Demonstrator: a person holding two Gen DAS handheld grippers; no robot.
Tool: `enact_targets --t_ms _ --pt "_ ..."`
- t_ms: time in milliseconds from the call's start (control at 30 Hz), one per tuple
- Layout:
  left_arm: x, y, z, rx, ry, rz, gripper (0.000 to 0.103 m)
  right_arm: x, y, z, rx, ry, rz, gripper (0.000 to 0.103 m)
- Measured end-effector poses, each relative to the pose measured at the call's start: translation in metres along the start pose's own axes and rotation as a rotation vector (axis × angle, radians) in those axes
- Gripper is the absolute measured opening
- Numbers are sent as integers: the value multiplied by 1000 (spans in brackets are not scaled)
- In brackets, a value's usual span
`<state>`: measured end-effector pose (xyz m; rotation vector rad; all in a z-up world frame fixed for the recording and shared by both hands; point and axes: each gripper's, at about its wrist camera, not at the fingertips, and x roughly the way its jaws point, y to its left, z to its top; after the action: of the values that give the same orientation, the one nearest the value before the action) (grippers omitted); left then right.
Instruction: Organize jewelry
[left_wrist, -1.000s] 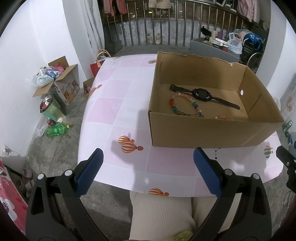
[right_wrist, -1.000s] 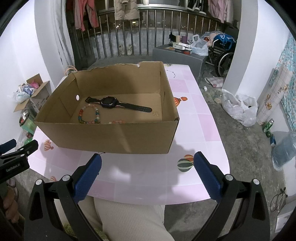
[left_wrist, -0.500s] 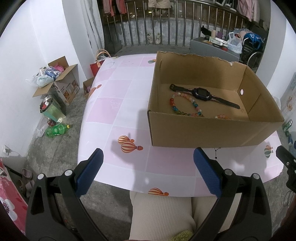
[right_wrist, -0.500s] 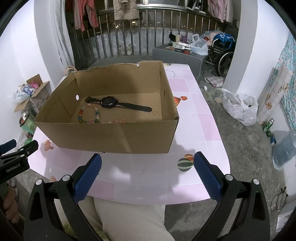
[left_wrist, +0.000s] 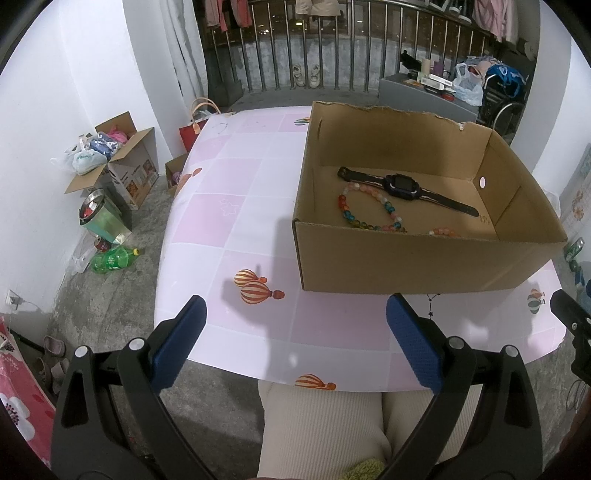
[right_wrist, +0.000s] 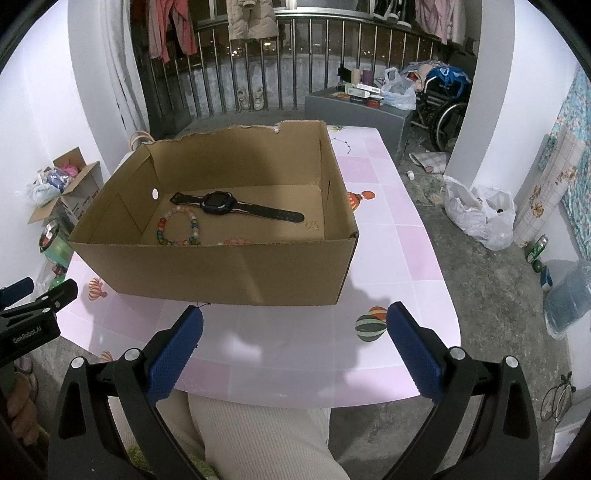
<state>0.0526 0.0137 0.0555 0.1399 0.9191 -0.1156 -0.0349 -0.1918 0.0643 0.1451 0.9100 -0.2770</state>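
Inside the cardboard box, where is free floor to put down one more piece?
In the cardboard box, the floor is bare beyond the watch, toward the far wall, and near the strap's right end. It is crowded front-left, around the bead bracelet and the pink beads.

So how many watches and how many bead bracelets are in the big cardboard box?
Black wristwatch with dark square face: 1
Round bead bracelets: 2, a multicoloured one and a pink one partly hidden by the brown cardboard box's front wall
Total: 3
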Motion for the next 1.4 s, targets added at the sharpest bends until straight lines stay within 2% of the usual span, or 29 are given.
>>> enact_targets --t_ms 1400 --pt "0 0 0 -1 1 0 94 5 2 -1 -2 0 3 97"
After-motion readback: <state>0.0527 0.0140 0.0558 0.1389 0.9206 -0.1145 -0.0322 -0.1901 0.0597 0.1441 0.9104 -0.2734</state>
